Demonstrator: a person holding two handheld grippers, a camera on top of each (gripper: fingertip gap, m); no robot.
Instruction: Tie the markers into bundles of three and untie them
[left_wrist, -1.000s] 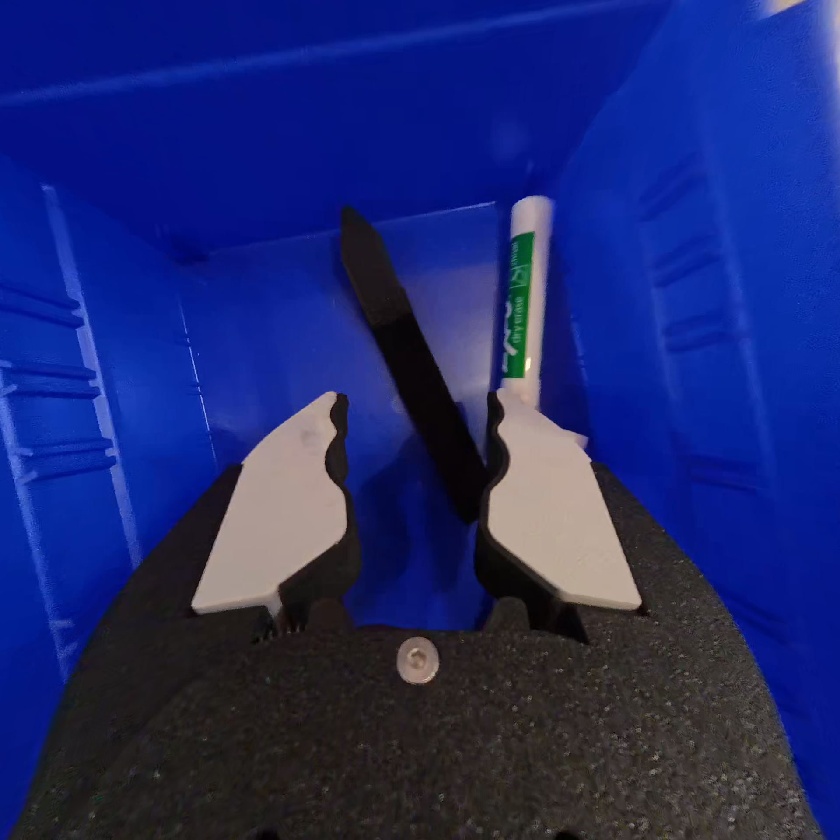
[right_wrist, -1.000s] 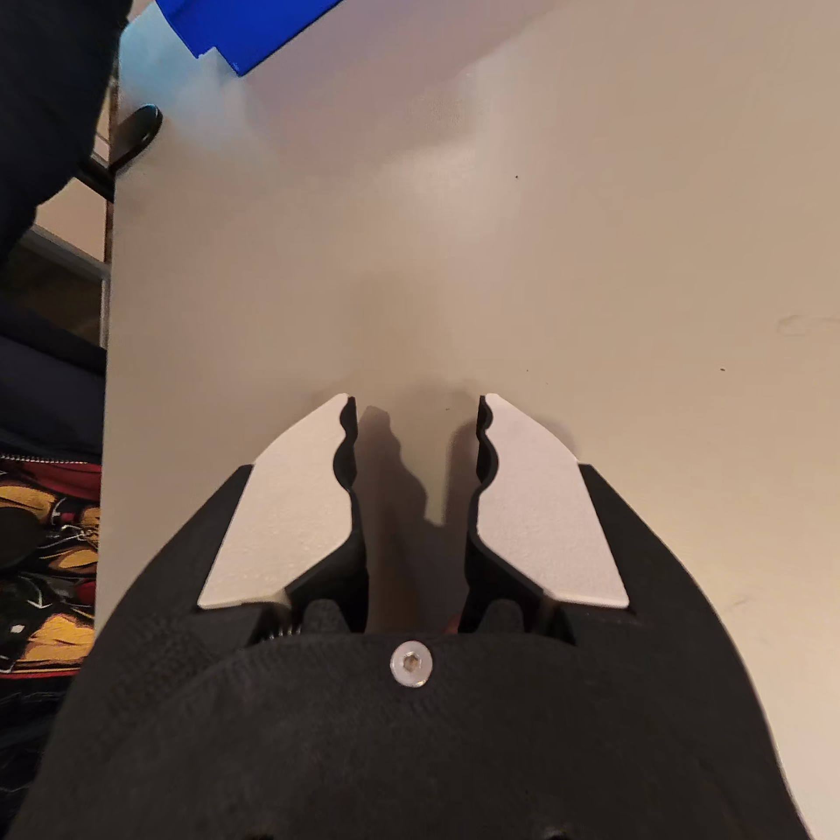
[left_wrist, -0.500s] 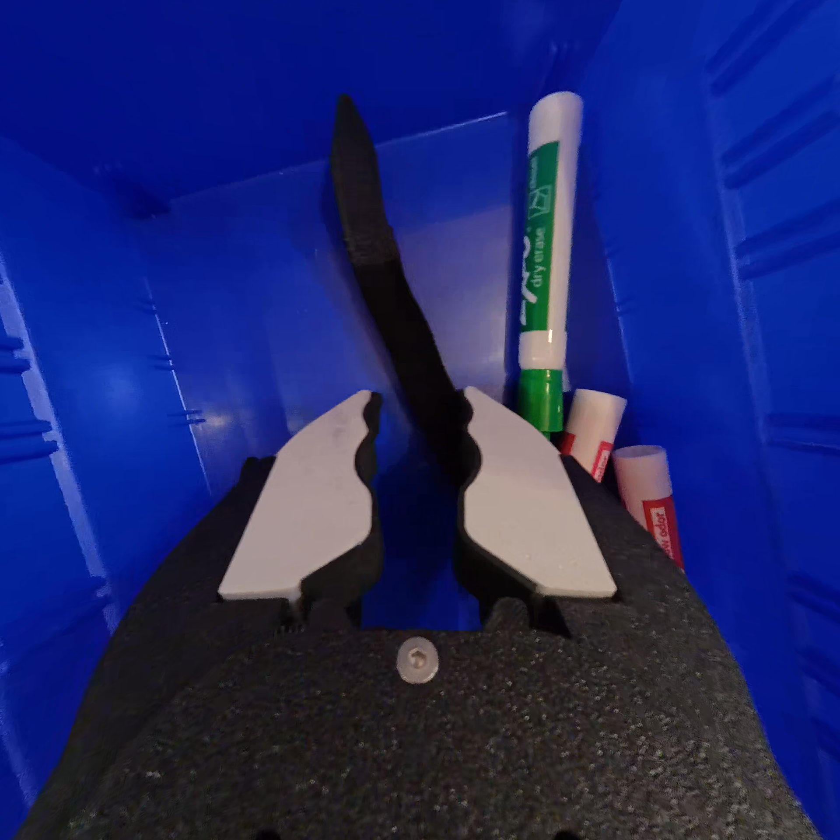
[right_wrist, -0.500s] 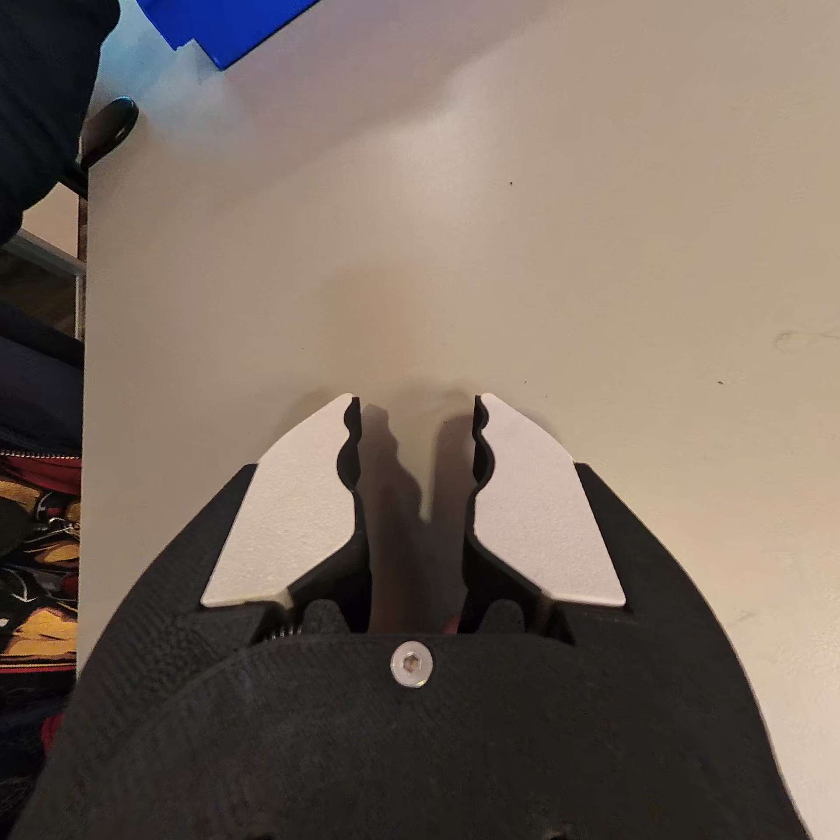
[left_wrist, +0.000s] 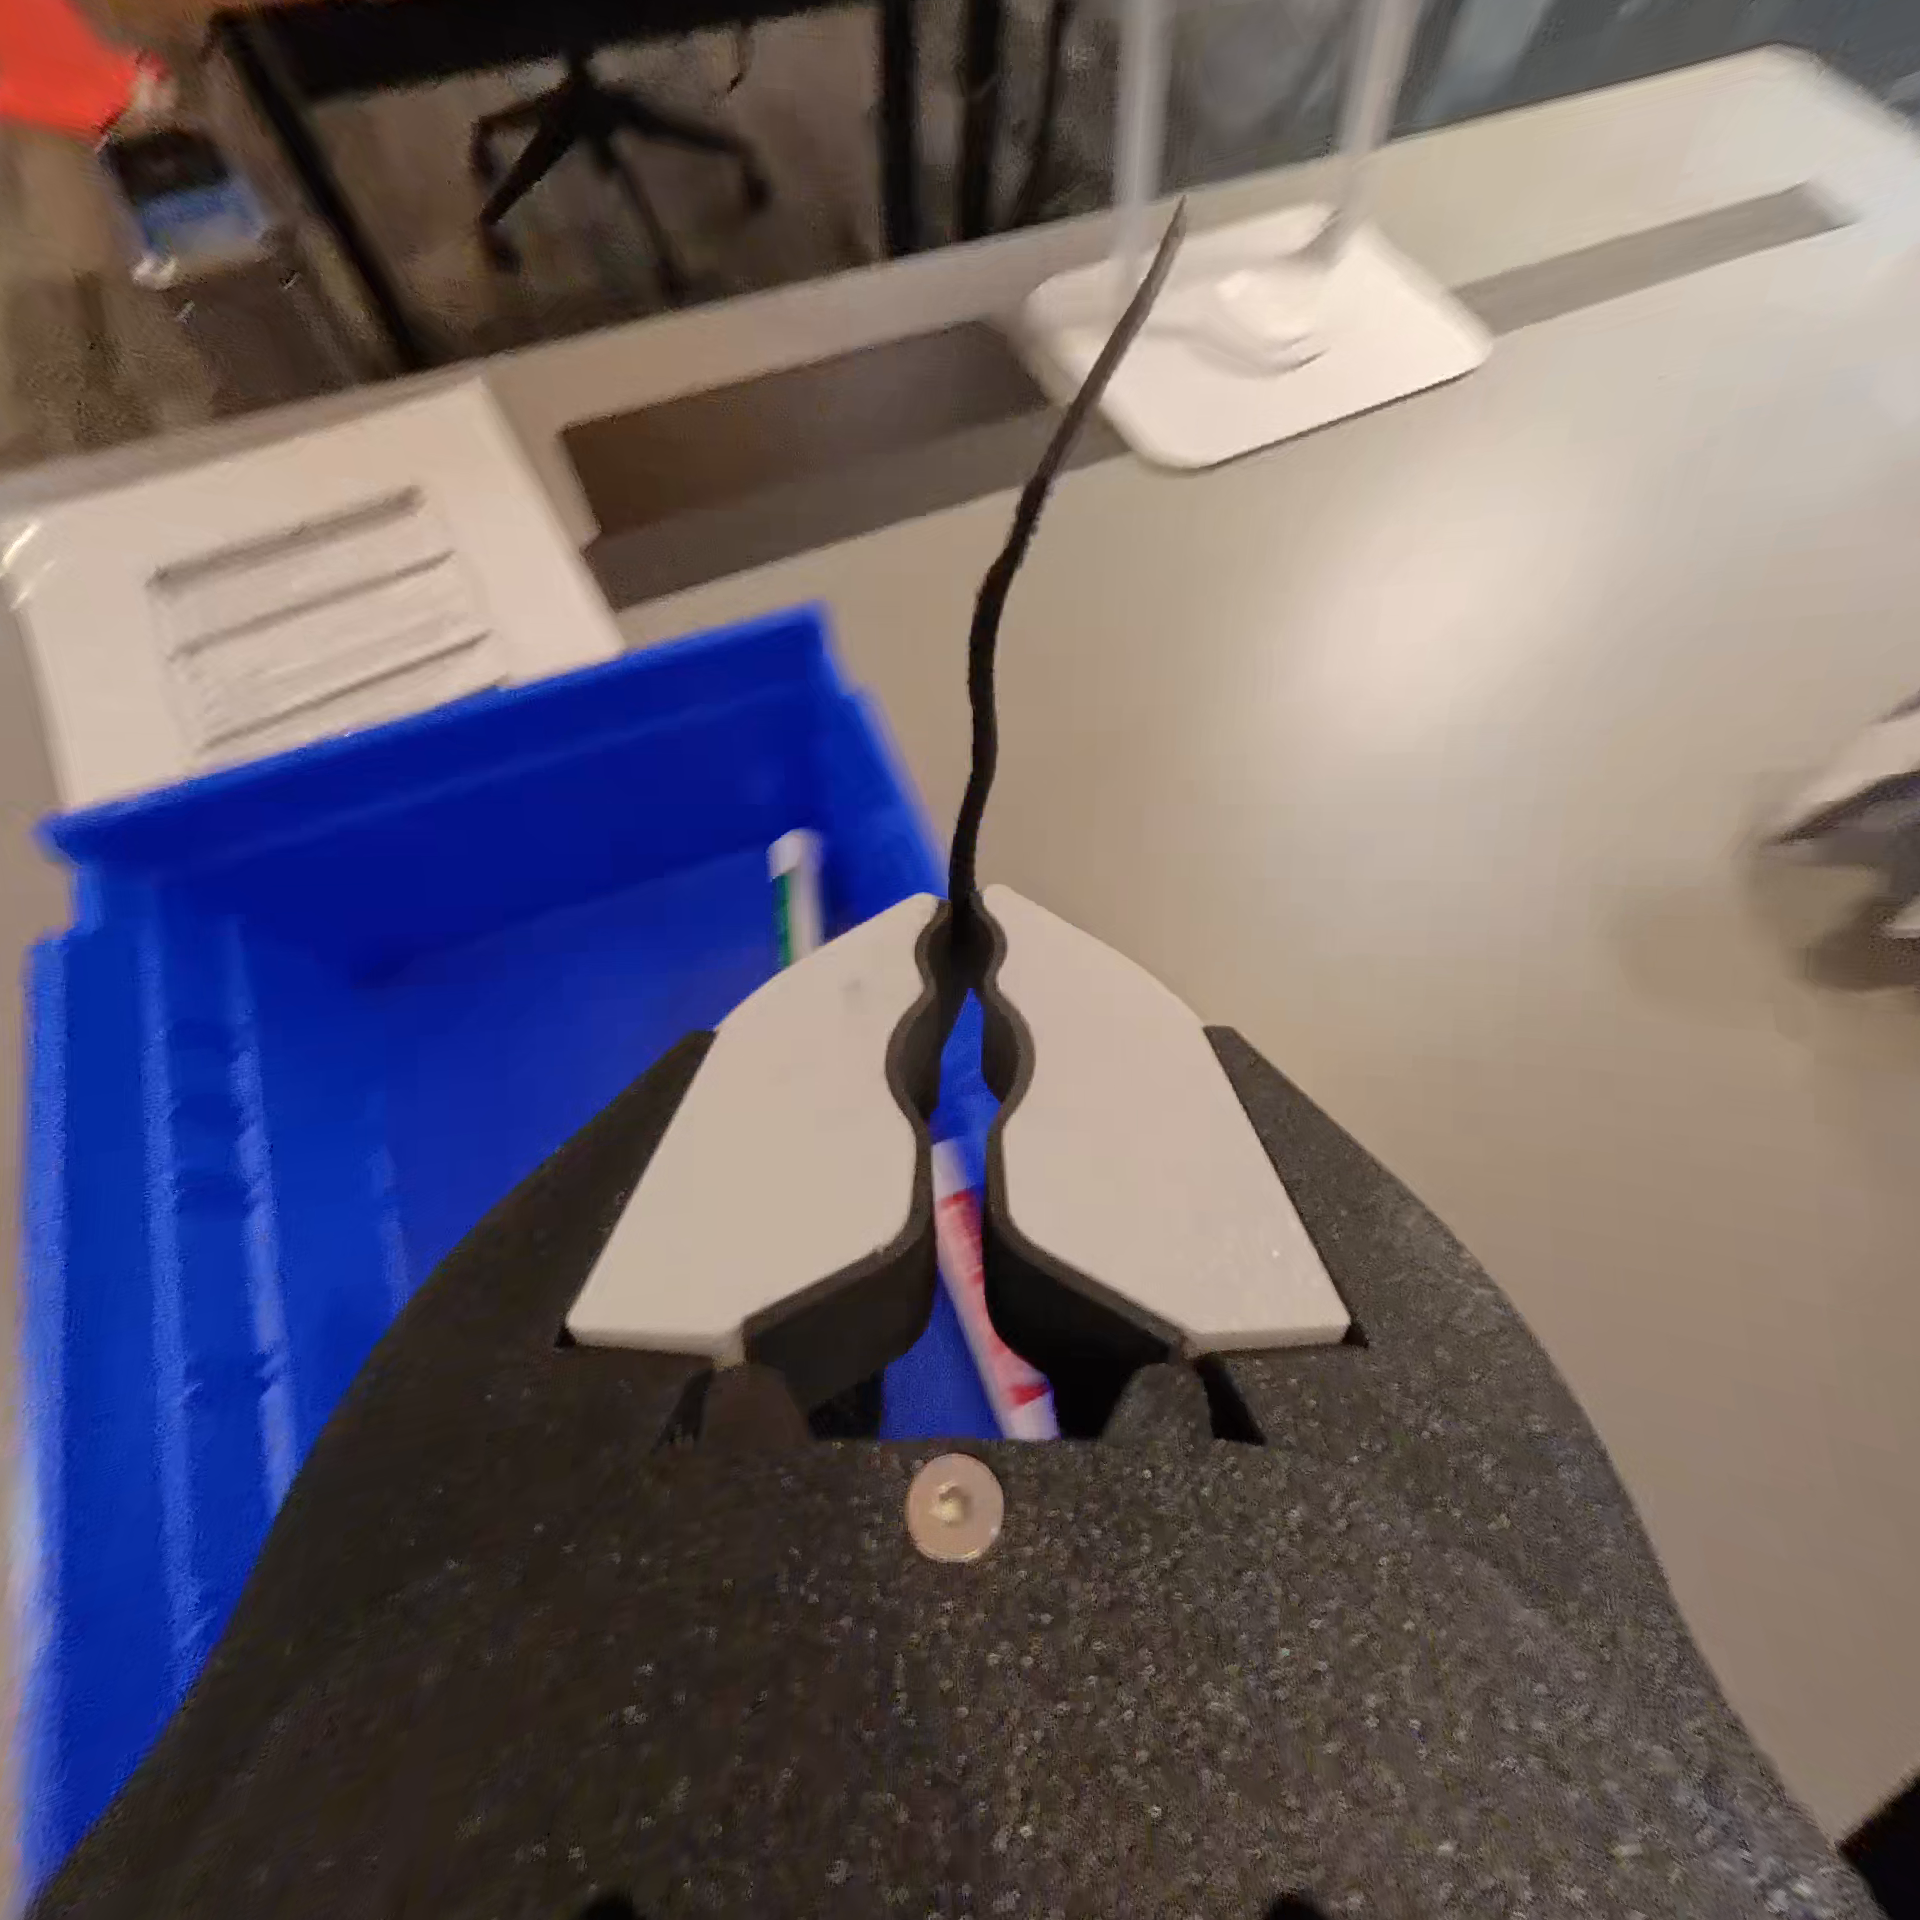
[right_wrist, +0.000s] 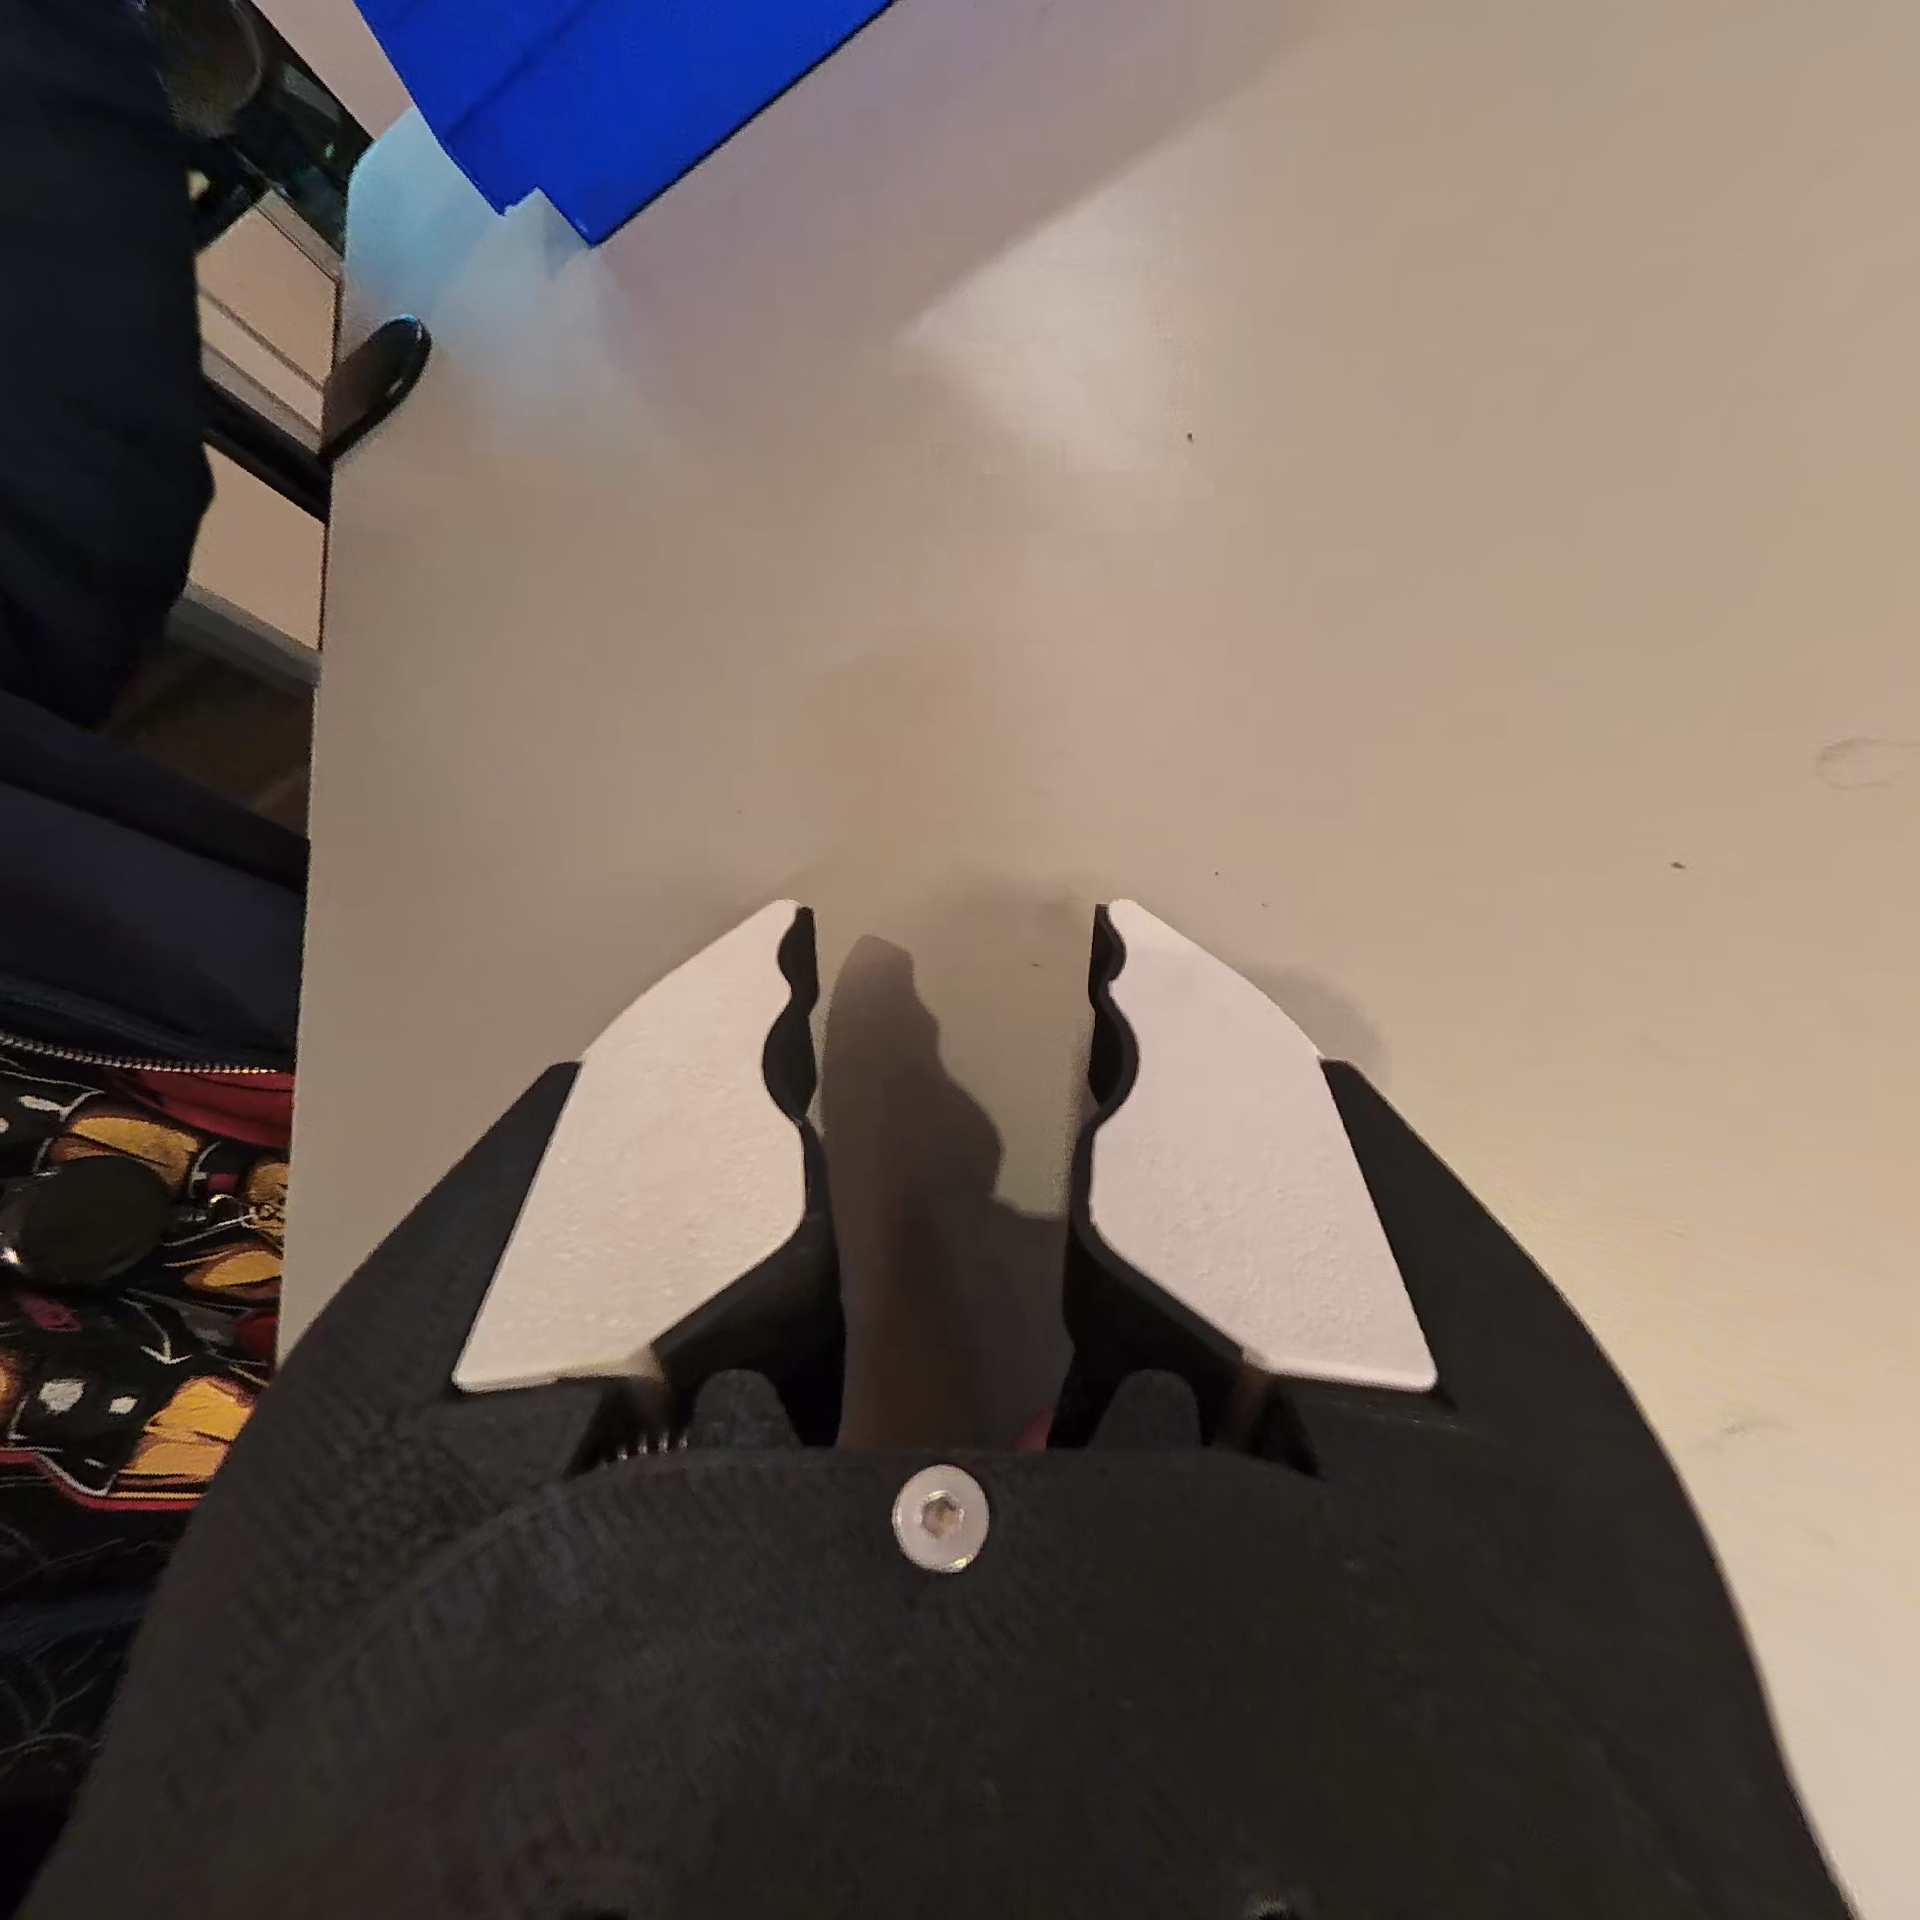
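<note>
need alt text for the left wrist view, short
The left gripper is shut on a thin black strap that sticks up from its tips, above a blue bin on a pale table. Markers lie inside the bin.

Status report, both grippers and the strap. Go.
Left hand-held gripper shut on black strap, held above blue bin. Right hand-held gripper open, empty, over table. Markers in the bin. Nothing in the way.
</note>
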